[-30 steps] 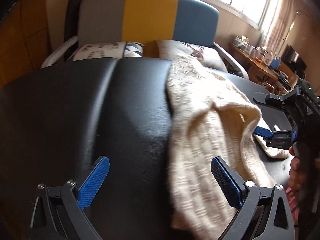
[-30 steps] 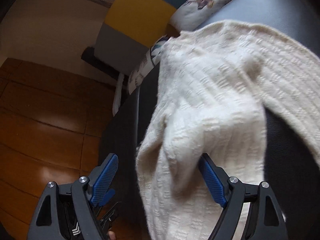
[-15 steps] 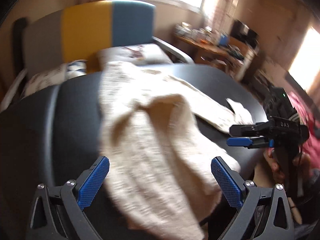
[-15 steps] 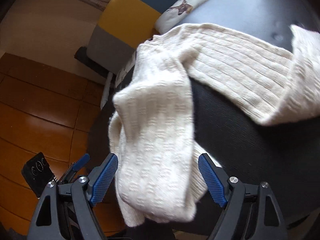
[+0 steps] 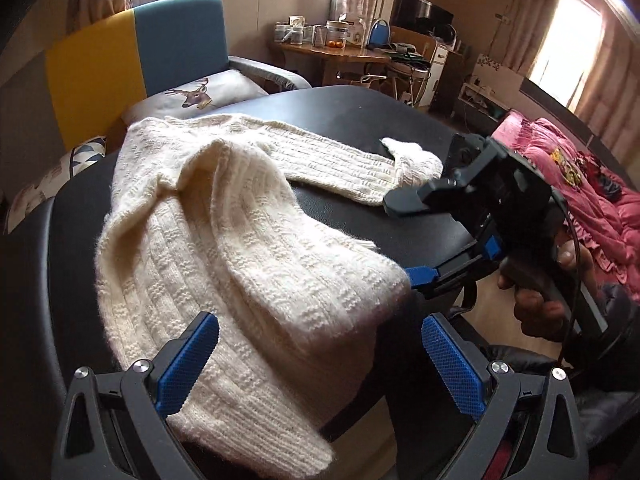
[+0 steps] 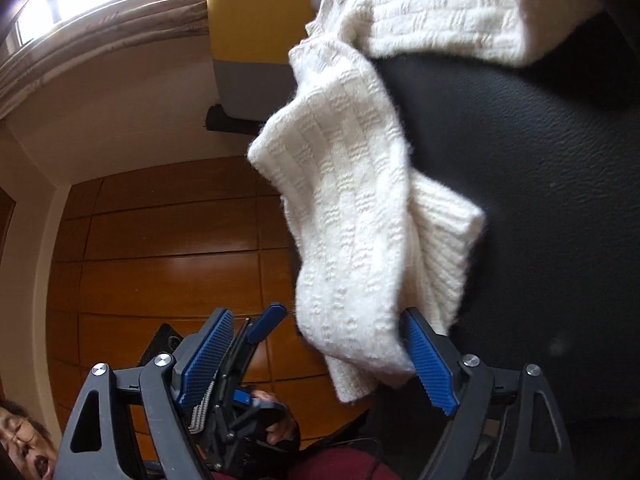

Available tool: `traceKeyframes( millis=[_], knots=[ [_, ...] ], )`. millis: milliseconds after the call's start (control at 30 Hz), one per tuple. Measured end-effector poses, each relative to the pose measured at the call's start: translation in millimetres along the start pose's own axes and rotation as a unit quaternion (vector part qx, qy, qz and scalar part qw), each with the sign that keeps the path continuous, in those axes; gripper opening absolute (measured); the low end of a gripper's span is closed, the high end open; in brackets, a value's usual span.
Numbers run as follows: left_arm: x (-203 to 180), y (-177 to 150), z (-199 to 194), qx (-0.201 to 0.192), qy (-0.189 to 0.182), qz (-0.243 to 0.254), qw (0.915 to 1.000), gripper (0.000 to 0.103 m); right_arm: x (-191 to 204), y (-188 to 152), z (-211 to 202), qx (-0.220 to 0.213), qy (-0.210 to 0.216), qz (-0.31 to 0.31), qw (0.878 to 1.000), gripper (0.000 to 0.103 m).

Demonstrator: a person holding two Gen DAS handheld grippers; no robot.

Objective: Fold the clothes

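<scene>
A cream knit sweater lies rumpled on the black padded table, one sleeve stretched to the right. Its lower end droops over the near edge. My left gripper is open, and that drooping end sits between its blue pads. To the right my right gripper is open at the sweater's edge. In the right wrist view the sweater hangs off the table. My right gripper is open there, and the fabric brushes its right pad.
A sofa with a yellow and blue back and a deer cushion stands behind the table. A wooden desk with jars is farther back, with pink bedding at right. A hand holds the right gripper. Wooden floor lies below.
The left view has swung right, bringing the whole sweater and the room into sight. My right gripper has dropped to the sweater's hanging end at the near table edge. Both stayed open.
</scene>
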State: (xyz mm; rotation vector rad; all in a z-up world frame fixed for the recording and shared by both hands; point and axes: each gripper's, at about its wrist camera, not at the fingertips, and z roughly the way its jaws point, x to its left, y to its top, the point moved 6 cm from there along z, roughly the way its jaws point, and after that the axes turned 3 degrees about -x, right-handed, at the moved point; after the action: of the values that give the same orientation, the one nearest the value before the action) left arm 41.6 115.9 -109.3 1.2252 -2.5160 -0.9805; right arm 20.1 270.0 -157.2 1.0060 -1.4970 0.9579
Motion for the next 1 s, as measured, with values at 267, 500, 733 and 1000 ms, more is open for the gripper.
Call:
traceKeyframes(
  millis=[267,500,733,1000],
  knots=[
    [45.0,-8.2,-34.7,-0.034,-0.033,-0.099,0.9939,0.102,39.3,7.8,46.9,0.045,0.064,-0.008,0.997,0.098],
    [106.9,-22.6,-88.4,-0.087,-0.006,-0.181,0.9797,0.102,56.9,-5.7,118.6,0.114,0.134,0.045,0.983,0.098],
    [71.5,-32.1,-83.8,-0.076,0.011,-0.114,0.9905,0.102,90.7,21.9,177.6,0.137,0.095,0.043,0.985,0.103],
    [63.6,-12.3,-66.3,-0.080,0.039,-0.069,0.9936,0.102,111.6,54.1,252.9,0.245,-0.118,-0.036,0.962,0.103]
  ],
)
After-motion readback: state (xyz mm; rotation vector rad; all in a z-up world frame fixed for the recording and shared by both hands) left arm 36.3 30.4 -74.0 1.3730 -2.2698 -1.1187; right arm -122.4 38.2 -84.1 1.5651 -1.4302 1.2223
